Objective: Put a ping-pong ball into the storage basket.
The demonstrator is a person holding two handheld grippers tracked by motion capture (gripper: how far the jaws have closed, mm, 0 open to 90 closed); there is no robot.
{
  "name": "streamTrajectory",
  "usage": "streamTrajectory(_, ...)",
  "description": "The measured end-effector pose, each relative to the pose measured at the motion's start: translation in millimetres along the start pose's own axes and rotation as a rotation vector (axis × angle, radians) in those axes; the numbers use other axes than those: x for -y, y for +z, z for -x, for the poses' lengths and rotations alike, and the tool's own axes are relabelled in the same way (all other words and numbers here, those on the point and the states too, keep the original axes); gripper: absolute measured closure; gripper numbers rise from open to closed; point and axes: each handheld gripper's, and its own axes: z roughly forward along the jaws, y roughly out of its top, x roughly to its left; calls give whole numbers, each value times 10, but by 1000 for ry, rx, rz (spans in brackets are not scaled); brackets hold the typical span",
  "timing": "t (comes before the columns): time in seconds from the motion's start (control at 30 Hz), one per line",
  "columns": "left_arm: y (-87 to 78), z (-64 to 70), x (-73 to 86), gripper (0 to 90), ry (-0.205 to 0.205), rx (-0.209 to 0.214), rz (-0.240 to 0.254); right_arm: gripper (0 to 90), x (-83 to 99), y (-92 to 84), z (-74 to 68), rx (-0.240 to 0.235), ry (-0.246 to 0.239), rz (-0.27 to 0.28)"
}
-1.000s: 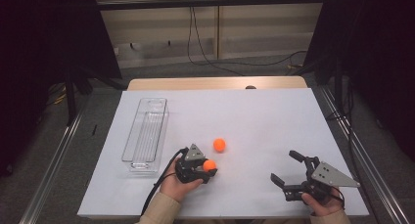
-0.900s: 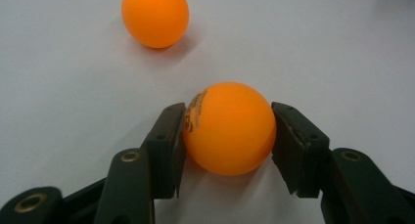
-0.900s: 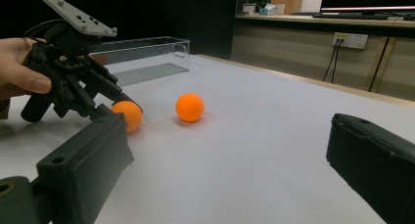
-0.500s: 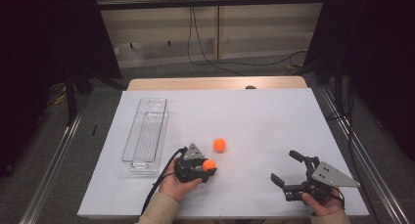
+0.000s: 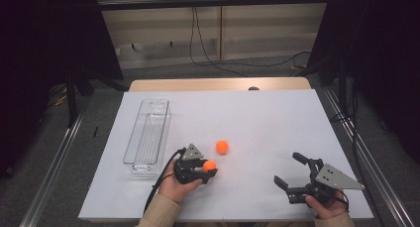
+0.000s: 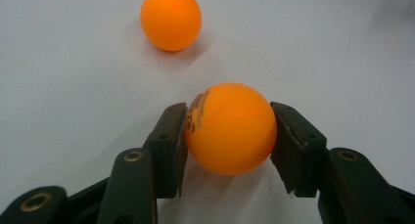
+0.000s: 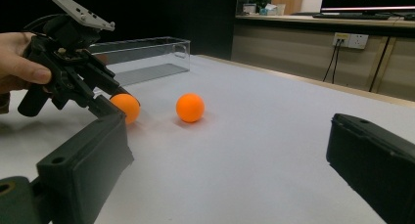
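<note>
The left gripper [image 6: 228,131] has the near orange plastic ball [image 6: 230,128] pinched between both pads, low on the white table [image 5: 257,118]. A second orange ball [image 5: 222,146] sits at one o'clock of it, the clear plastic tray [image 5: 148,133] at ten o'clock, so lifting looks next. The right gripper [image 5: 292,175] waits wide open and empty at three o'clock.

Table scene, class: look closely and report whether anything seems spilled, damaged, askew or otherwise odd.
Nothing stands out. The left tool is shut on one orange ball, a second orange ball sits loose and intact on the white table, and the clear tray lies flat and undamaged.
</note>
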Motion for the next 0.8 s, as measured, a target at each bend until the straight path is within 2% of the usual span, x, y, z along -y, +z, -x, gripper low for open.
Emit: streamTrajectory(0.8, -111, -51, -45, 509, -24, -8, 5, 16, 0, 0, 2, 0, 0, 1)
